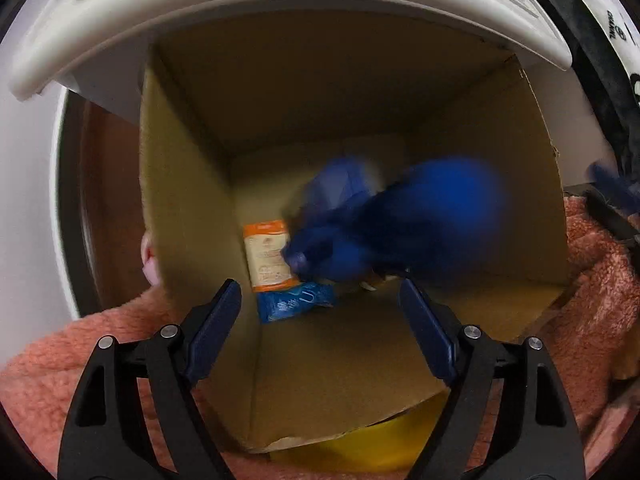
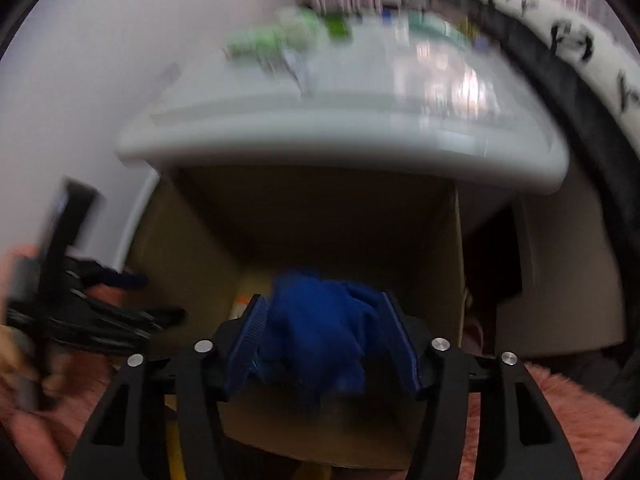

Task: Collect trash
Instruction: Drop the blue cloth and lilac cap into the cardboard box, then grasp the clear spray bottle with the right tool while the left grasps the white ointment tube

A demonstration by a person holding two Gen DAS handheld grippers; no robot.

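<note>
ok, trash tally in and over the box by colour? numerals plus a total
Blue crumpled material, in the right gripper over the cardboard box: 1
Orange-and-white packet on the box floor: 1
Blue wrapper on the box floor: 1
Total: 3
More may lie behind the blurred blue item; cannot tell. Left gripper holds nothing.

Dim indoor light, heavy motion blur, fisheye-bowed edges.
</note>
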